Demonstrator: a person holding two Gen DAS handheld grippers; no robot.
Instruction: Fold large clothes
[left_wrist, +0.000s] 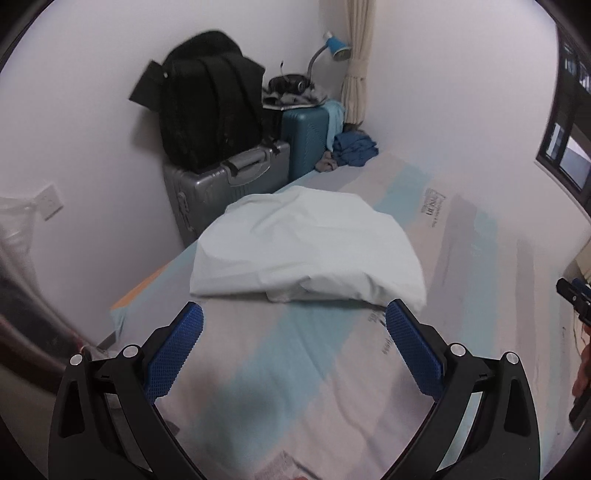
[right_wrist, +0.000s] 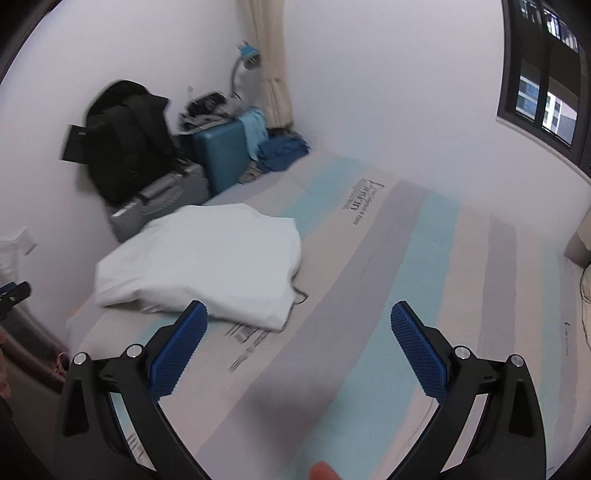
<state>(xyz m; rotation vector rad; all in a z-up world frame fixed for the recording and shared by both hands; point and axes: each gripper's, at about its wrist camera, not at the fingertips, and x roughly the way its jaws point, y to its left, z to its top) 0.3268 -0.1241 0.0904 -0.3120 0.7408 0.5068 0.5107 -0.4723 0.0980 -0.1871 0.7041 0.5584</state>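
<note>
White garment (left_wrist: 306, 243) lies folded on the bed (left_wrist: 295, 369); your left gripper (left_wrist: 293, 314) and right gripper (right_wrist: 299, 314) gape empty. Check edges align before lifting away.

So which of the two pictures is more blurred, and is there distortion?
Right wrist view: more motion blur, smearing the black backpack and blue lamp. Left wrist view: sharper, and the white folded garment has fairly clear edges. Both views: fisheye bending toward the borders, dark round corners, soft even indoor light.
</note>
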